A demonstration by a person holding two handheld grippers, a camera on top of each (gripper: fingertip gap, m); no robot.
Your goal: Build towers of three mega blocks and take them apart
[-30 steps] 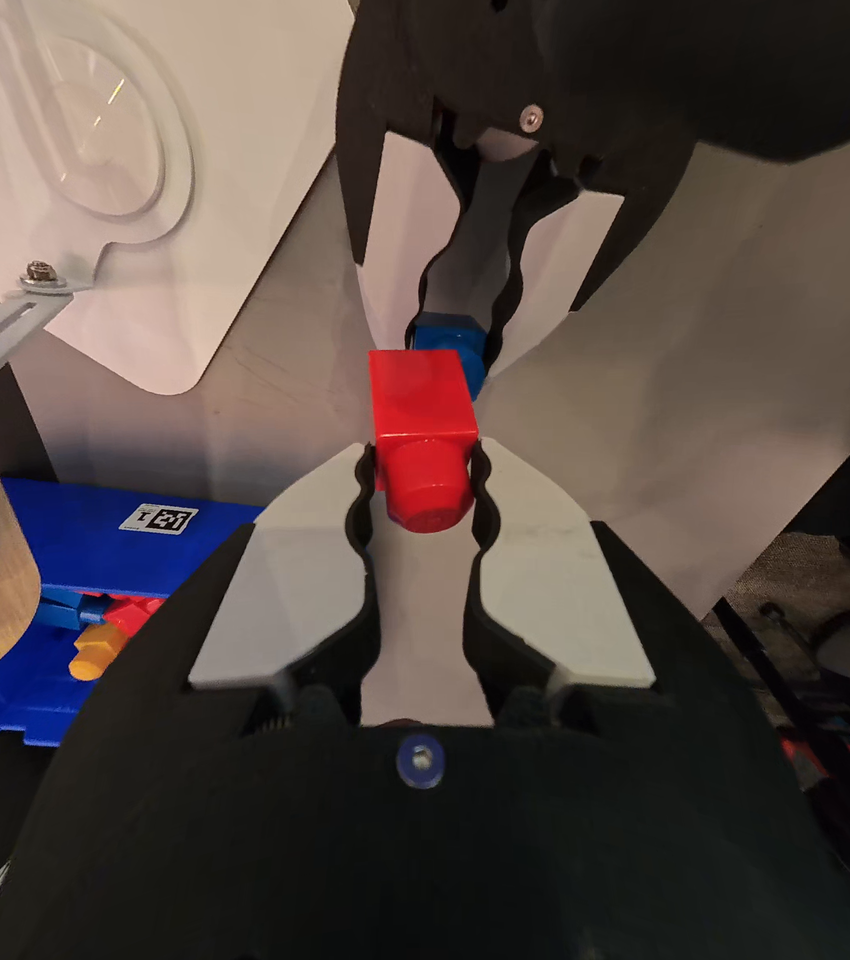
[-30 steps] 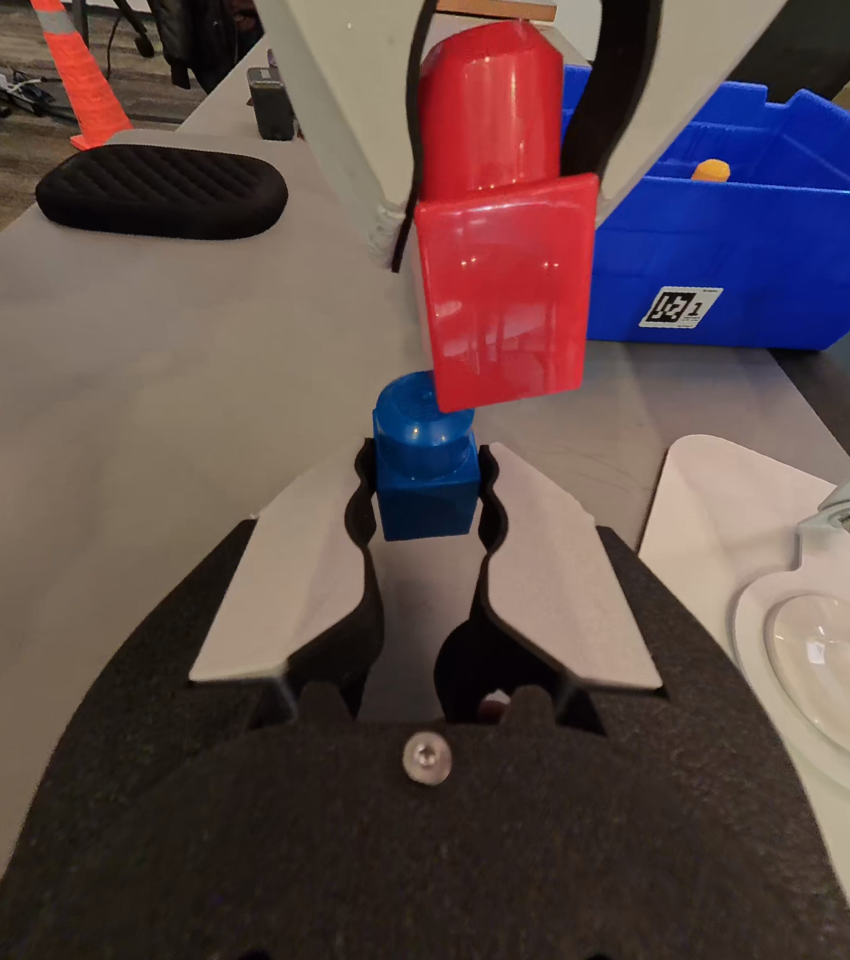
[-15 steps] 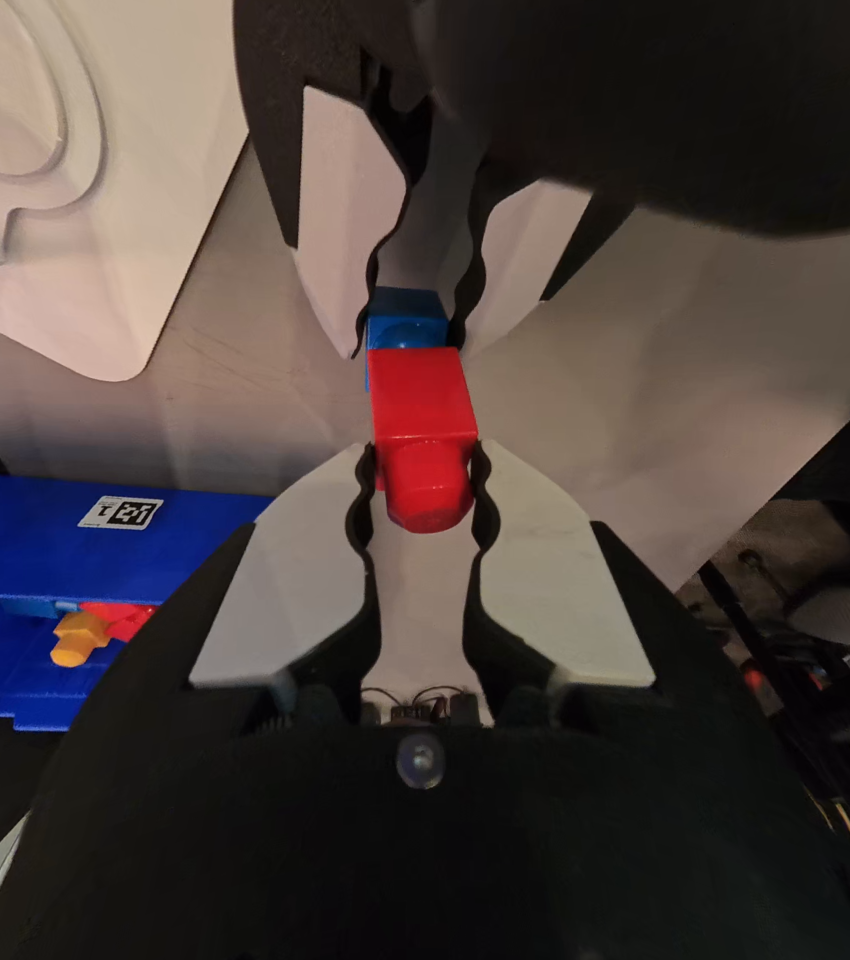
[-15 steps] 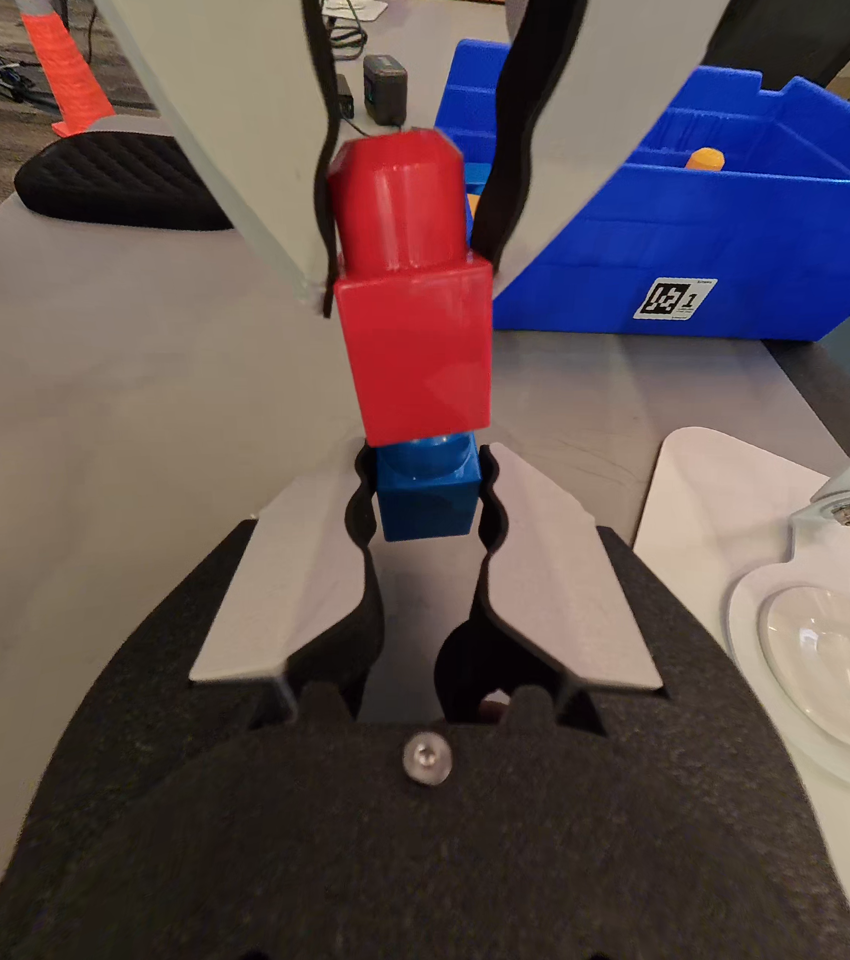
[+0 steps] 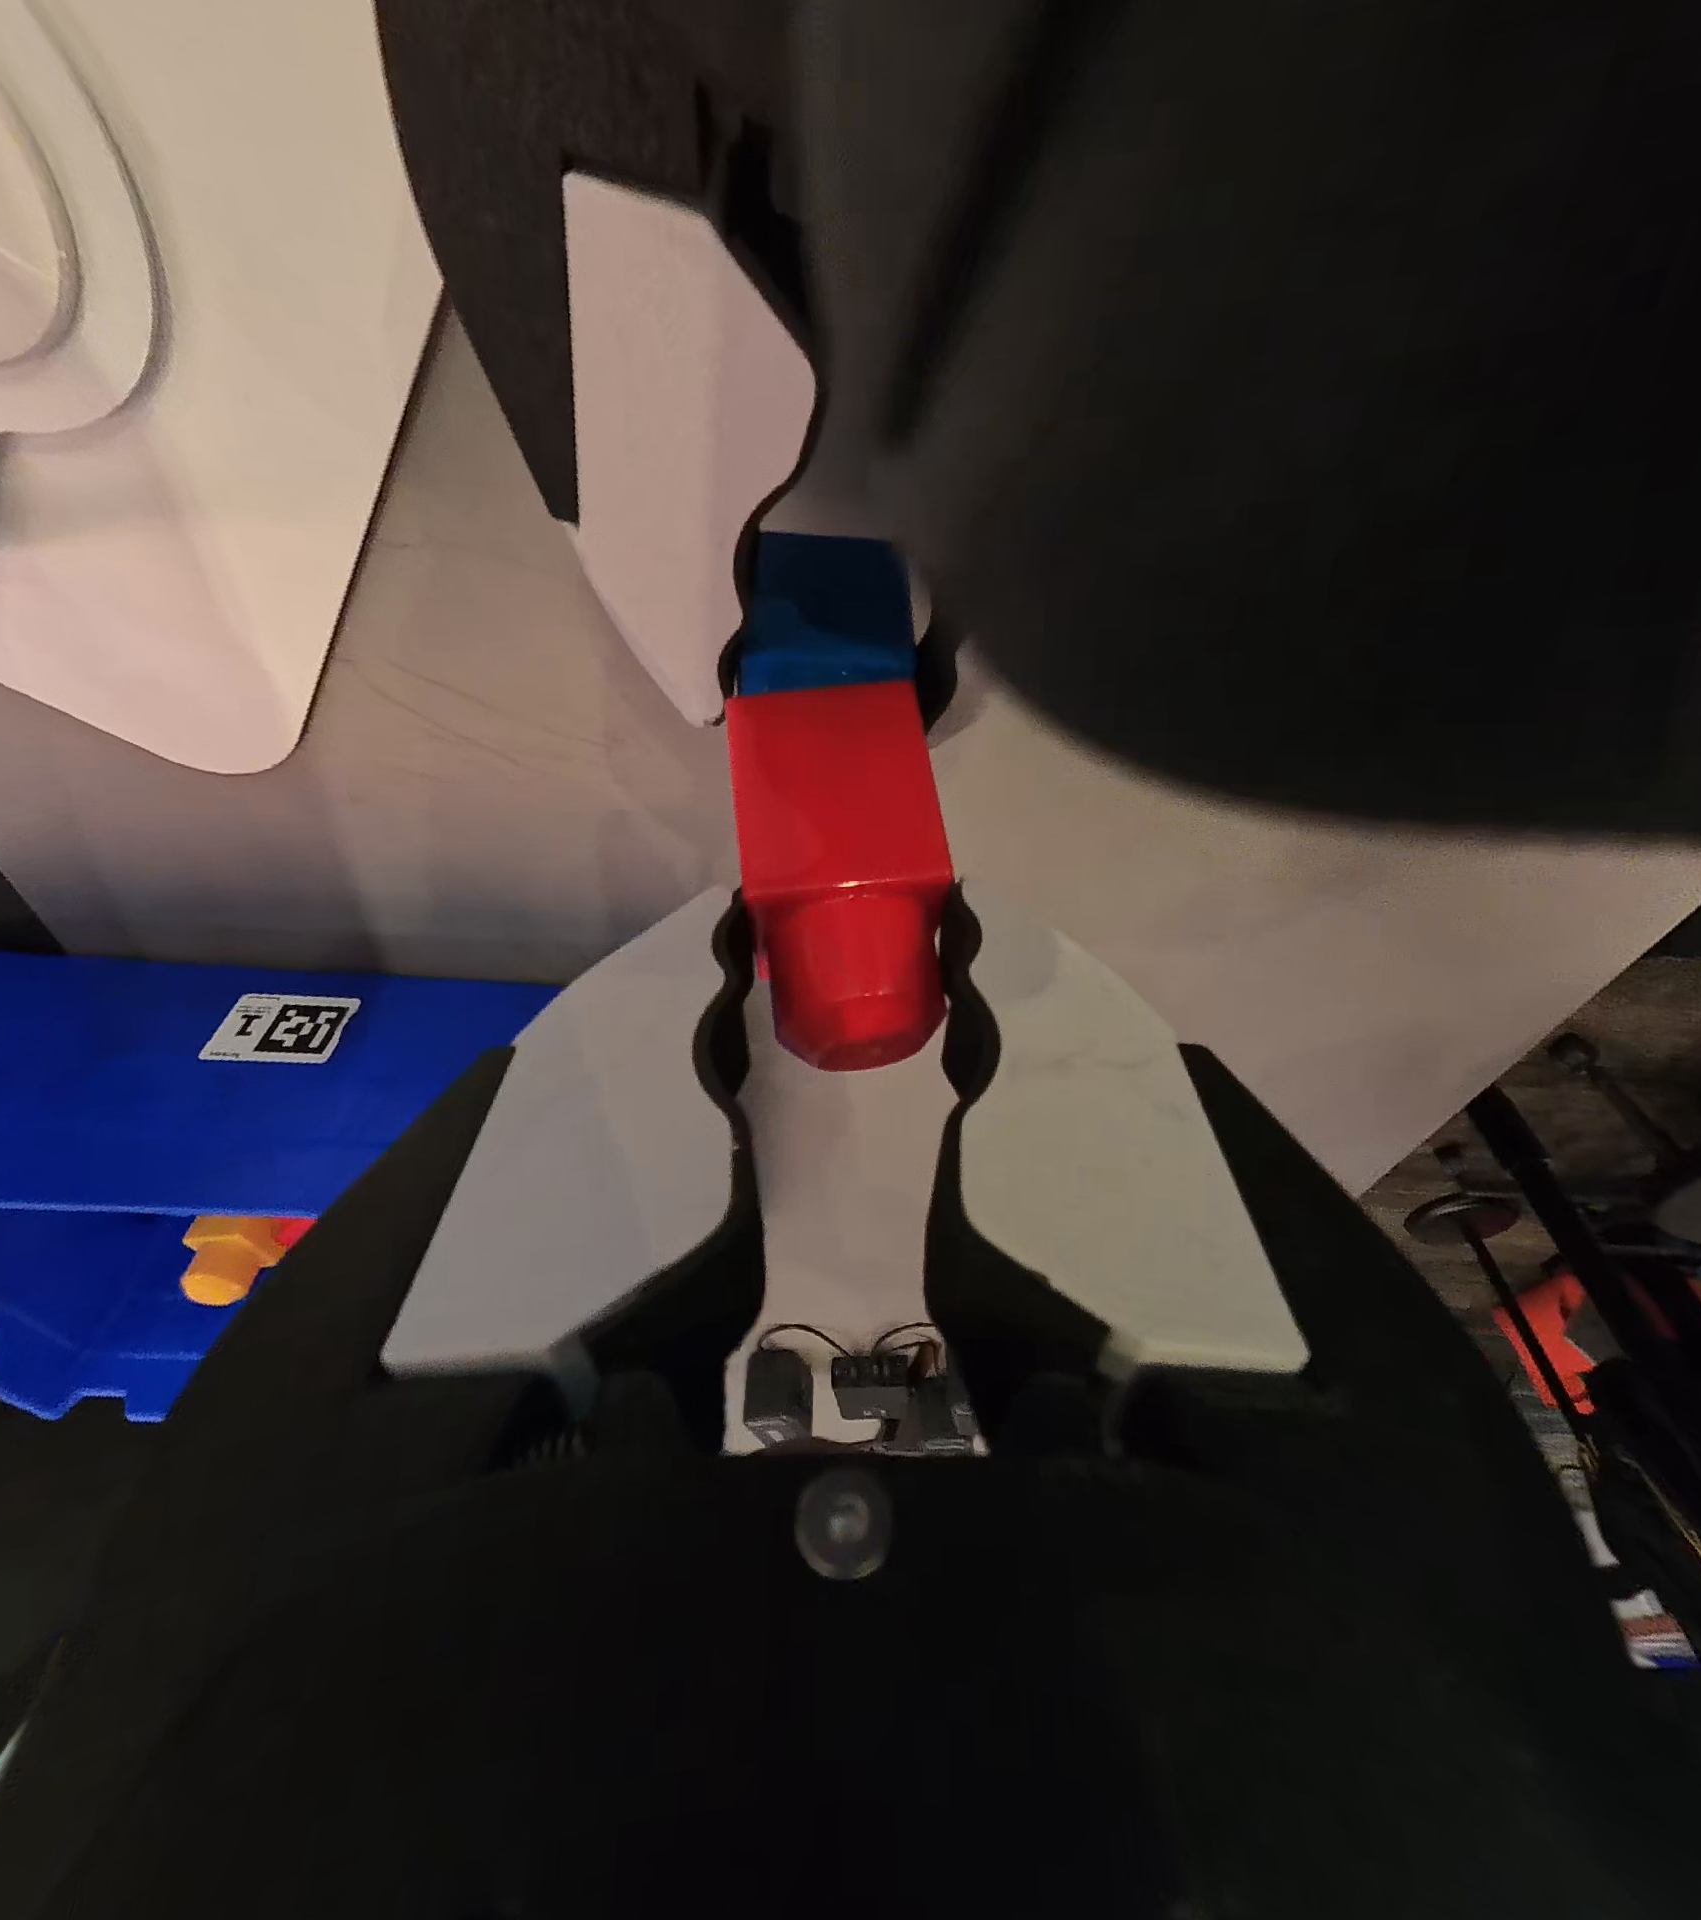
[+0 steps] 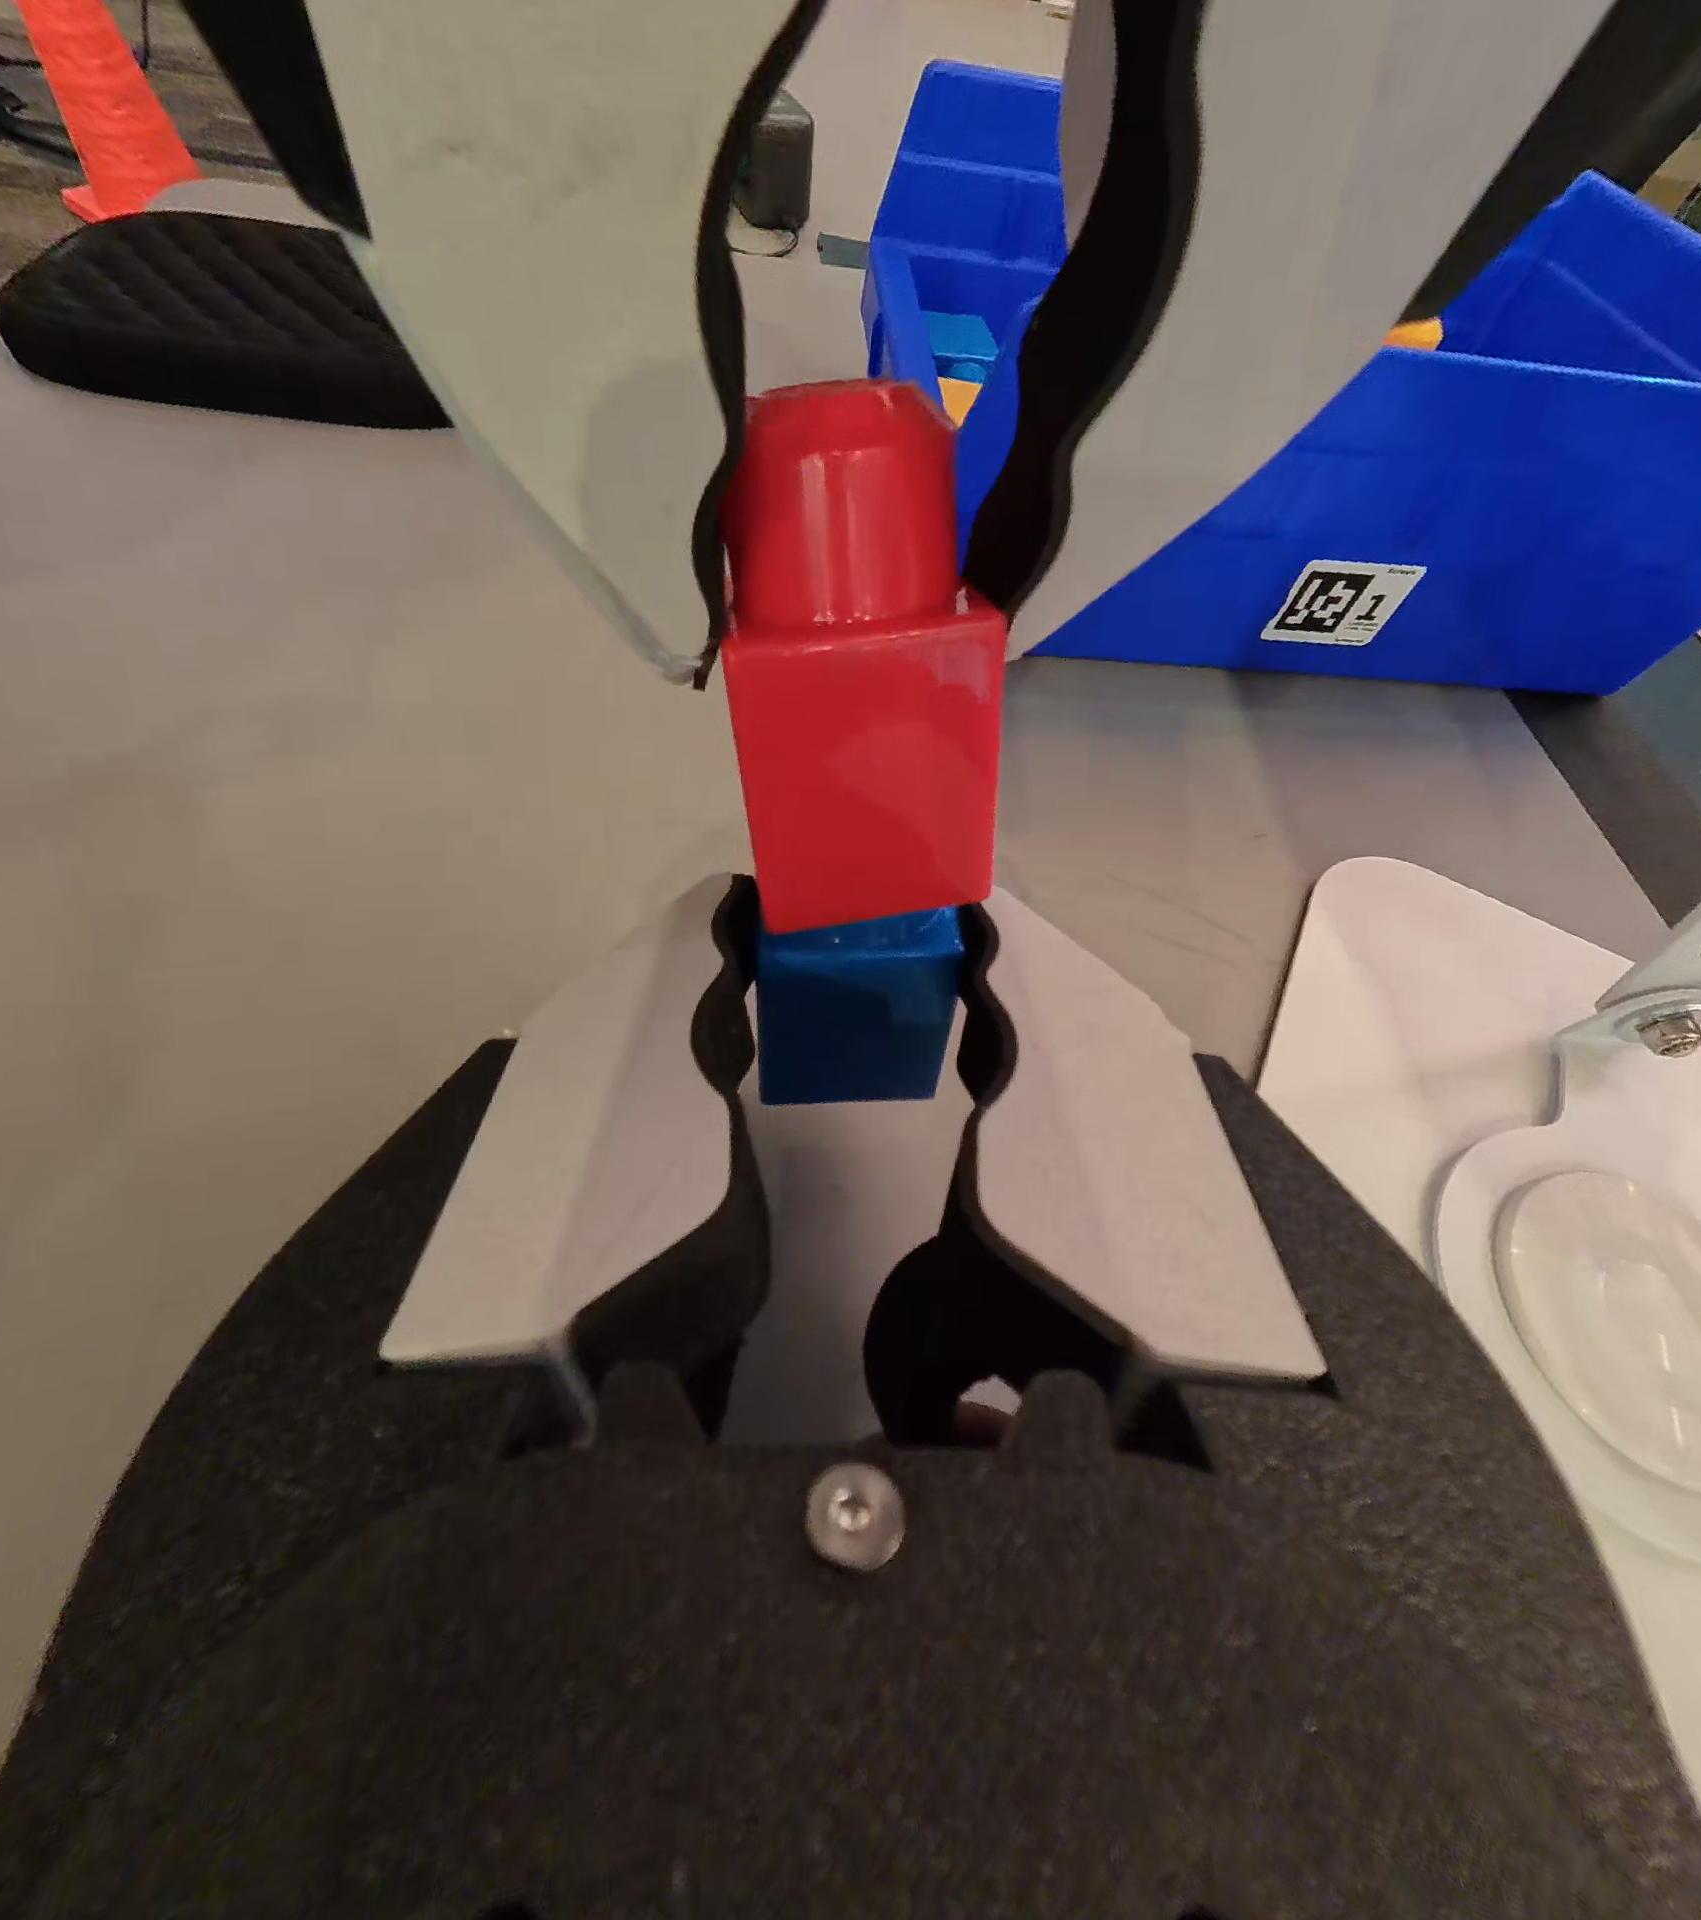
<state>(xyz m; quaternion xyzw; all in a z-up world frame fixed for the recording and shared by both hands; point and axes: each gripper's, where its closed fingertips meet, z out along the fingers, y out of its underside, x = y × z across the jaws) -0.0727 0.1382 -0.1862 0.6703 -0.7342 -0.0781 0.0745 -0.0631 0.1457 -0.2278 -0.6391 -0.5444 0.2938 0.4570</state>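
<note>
A: What are your grippers pinching?
B: Your left gripper [image 5: 851, 961] clamps the red plastic block's [image 5: 835, 790] stud; your right gripper [image 6: 856, 997] clamps the blue plastic block [image 6: 851, 1023], frame centre.
A: The bin?
B: Your blue plastic bin [image 6: 1511, 520], upper right, holds an orange block [image 6: 1412, 335].

Blue block [image 6: 851, 1023]: stud hidden inside red block [image 6: 867, 769]. Right gripper [image 5: 825, 623]: body blurred, far finger hidden behind it in left wrist view. Blue bin [image 5: 77, 1122]: contents mostly hidden; orange piece [image 5: 217, 1262] partly visible. Orange cone [image 6: 108, 104]: cut off at top edge.
</note>
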